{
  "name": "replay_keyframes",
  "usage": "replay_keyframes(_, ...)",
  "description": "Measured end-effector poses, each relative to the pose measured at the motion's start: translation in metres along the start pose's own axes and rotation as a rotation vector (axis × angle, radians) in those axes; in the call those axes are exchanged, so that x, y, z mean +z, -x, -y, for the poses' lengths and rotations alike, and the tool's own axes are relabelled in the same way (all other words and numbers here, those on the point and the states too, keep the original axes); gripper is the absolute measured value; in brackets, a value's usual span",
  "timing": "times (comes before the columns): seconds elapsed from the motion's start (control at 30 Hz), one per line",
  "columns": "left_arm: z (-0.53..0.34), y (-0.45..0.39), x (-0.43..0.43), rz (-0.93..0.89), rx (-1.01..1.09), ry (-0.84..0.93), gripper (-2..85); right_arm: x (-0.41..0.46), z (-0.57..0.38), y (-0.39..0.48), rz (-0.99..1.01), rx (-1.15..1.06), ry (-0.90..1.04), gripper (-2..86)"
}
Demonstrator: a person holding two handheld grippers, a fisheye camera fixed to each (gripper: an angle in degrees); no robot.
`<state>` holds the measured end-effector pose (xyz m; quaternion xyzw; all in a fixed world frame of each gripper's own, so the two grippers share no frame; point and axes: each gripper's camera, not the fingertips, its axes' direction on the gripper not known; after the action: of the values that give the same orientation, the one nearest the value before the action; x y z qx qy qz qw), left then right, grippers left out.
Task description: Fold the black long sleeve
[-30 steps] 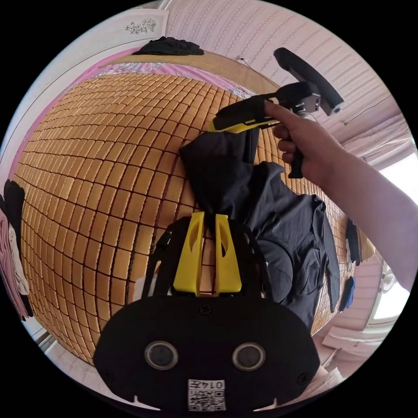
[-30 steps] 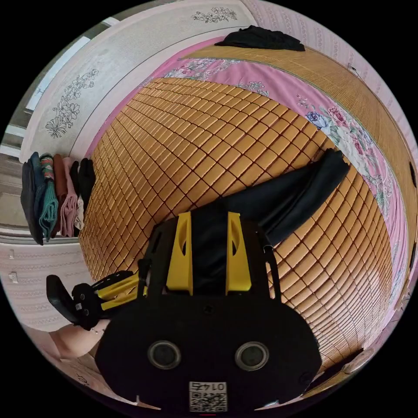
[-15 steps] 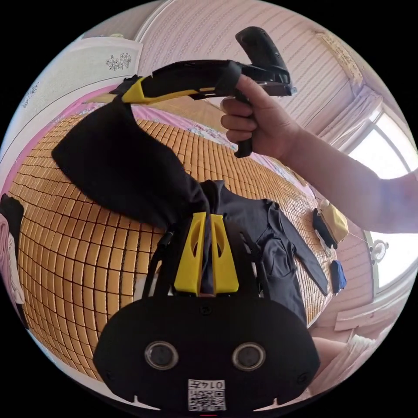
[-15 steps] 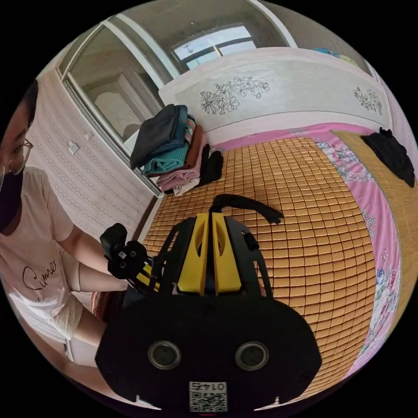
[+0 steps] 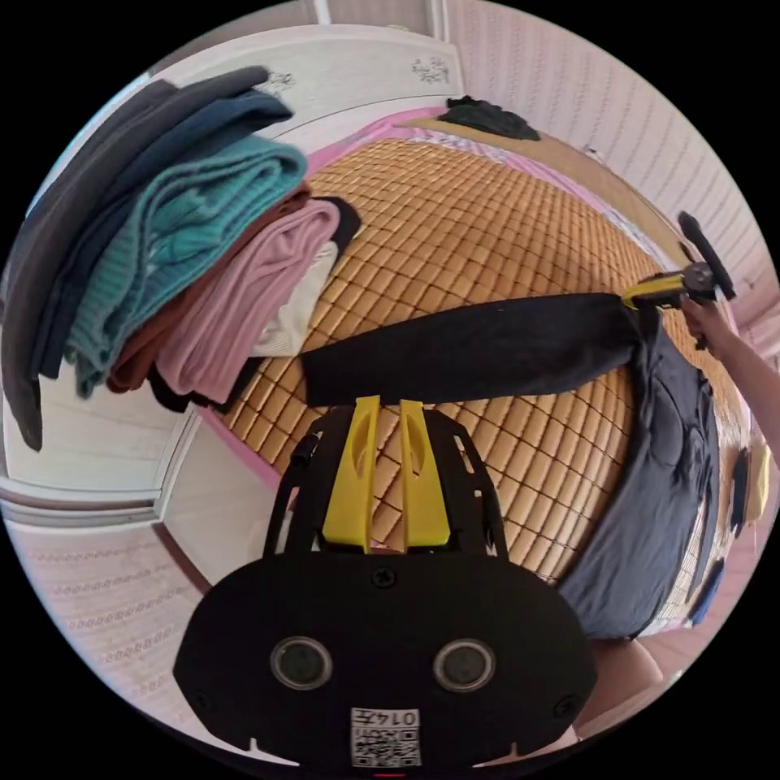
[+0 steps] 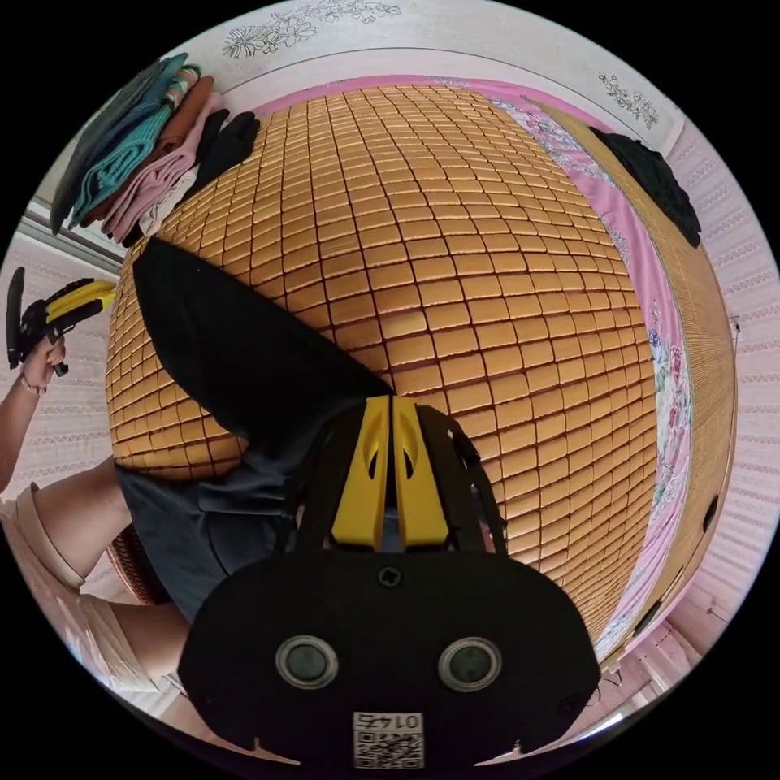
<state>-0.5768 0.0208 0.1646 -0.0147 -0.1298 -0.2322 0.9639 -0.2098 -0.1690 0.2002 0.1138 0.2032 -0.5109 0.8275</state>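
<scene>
The right gripper (image 6: 388,406), clamped on the black long-sleeve shirt (image 5: 487,349), stretches its sleeve flat over the bamboo mat (image 6: 455,244); the left gripper (image 5: 383,406) stands slightly apart, empty.

Black sleeve (image 5: 463,345) across bamboo mat (image 5: 487,219)

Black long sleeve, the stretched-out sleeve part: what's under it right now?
Under the black long sleeve lies the bamboo mat, its tiles visible on both sides of the sleeve. The tiles directly beneath are covered, so anything there cannot be seen.
</scene>
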Motion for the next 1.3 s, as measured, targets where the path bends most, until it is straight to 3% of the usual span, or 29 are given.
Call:
replay_keyframes(0.17, 0.009, 0.053, 0.039, -0.042, -0.169, 0.098, 7.1, -0.015, 0.019, 0.013, -0.036, -0.035, -0.005, 0.3)
replay_keyframes(0.27, 0.013, 0.062, 0.040, -0.112, -0.152, 0.054, 1.3, -0.024, 0.026, 0.008, -0.007, -0.005, -0.016, 0.0)
replay_keyframes(0.4, 0.004, 0.062, 0.014, -0.143, -0.067, 0.048, 0.3, -0.042, 0.030, 0.002, 0.026, 0.033, -0.067, -0.1)
replay_keyframes(0.57, -0.008, 0.079, -0.035, -0.139, -0.119, -0.084, 1.9, -0.053, 0.038, 0.003, 0.051, 0.035, -0.090, -0.1)
replay_keyframes(0.67, -0.010, 0.095, -0.013, -0.048, -0.190, 0.002, 4.1, -0.047, 0.045, 0.003, 0.035, 0.060, -0.061, -0.1)
replay_keyframes(1.03, 0.015, 0.116, 0.024, -0.159, -0.265, 0.029, 6.4, -0.048, 0.050, 0.006, 0.004, 0.081, -0.042, 0.0)
replay_keyframes(1.2, 0.031, 0.106, 0.035, -0.132, -0.135, 0.134, 0.1, -0.050, 0.048, 0.004, 0.007, 0.080, -0.031, 0.1)
replay_keyframes(1.3, 0.025, 0.107, -0.001, -0.236, -0.101, 0.117, -0.6, -0.053, 0.046, 0.005, -0.004, 0.057, -0.030, 0.1)
